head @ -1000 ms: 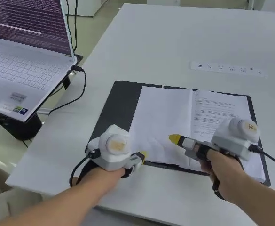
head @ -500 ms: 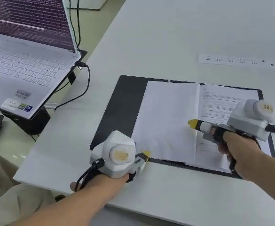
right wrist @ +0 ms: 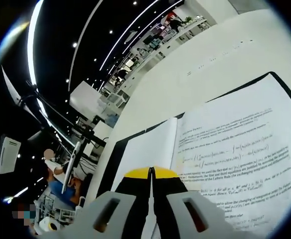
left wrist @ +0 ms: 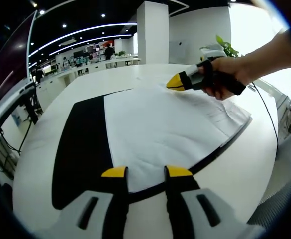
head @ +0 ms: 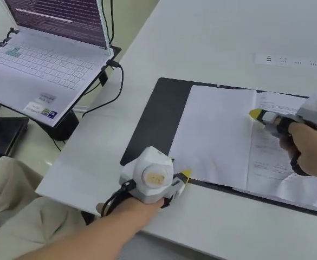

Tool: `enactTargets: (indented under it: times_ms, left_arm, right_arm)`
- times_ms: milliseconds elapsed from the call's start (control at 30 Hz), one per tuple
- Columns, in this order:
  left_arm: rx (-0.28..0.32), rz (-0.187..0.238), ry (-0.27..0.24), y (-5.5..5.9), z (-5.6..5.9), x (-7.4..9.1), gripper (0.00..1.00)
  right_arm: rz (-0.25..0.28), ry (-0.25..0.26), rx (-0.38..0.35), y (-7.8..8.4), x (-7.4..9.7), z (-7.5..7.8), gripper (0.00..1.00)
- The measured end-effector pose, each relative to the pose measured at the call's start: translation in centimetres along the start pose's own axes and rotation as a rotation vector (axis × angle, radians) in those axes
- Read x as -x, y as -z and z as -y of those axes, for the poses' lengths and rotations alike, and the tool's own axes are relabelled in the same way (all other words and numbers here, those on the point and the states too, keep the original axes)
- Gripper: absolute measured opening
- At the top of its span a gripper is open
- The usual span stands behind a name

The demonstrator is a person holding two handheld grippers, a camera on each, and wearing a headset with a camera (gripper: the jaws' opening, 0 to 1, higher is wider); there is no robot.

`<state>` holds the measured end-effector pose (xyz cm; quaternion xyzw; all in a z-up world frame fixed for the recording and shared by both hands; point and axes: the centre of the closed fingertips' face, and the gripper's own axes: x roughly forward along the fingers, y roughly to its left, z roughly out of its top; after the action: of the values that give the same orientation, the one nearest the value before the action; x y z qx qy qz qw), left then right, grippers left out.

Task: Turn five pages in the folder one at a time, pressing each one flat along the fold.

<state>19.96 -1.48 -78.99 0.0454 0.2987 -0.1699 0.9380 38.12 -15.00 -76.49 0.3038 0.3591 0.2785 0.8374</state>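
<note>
Folder [head: 157, 116]: open flat on table [head: 212, 43].
Left gripper [left wrist: 146, 172]: jaws apart, at near edge; pin it there.
Right gripper [right wrist: 150, 173]: jaws closed, empty, at fold [head: 248, 157] top; contact unclear.
Press: run along fold, light, steady.

Quick count: one black folder [head: 147, 122] lying open, two pages showing, a blank page [head: 212, 135] on the left and a printed page [head: 264, 162] on the right. Two grippers, left gripper [head: 183, 175] near, right gripper [head: 257, 115] farther right. One laptop [head: 50, 59] far left with one black cable [head: 122, 81], one power strip [head: 293, 61] far right, one white table [head: 212, 43].
</note>
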Motion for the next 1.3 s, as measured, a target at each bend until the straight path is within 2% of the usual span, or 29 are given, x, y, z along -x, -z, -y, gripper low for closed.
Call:
enactTargets:
  times_ms: [133, 233, 400, 767, 967, 1167, 1300]
  left_arm:
    - [0.004, 0.005, -0.001, 0.0, 0.0, 0.0, 0.27]
    - [0.003, 0.007, -0.001, 0.0, 0.0, 0.0, 0.28]
    - [0.004, 0.008, -0.001, 0.1, -0.1, -0.1, 0.28]
    - [0.008, 0.017, -0.003, 0.1, -0.1, -0.1, 0.27]
    - [0.008, 0.017, -0.003, 0.1, -0.1, -0.1, 0.28]
    - [0.012, 0.020, -0.004, 0.1, 0.0, -0.1, 0.28]
    - [0.011, 0.019, -0.004, 0.1, 0.0, -0.1, 0.28]
  right_arm:
    - [-0.029, -0.001, 0.027, -0.9, -1.2, 0.3, 0.00]
    - [-0.014, 0.005, 0.024, -2.0, -2.1, 0.9, 0.00]
    - [-0.018, 0.013, 0.028, -2.1, -3.1, 1.4, 0.00]
    - [0.021, 0.034, 0.030, -4.8, -5.5, 2.4, 0.00]
    - [0.040, 0.047, 0.042, -5.9, -6.0, 2.6, 0.00]
    - [0.031, 0.036, 0.087, -5.5, -5.9, 2.3, 0.00]
    - [0.029, 0.035, 0.080, -5.5, -5.8, 2.3, 0.00]
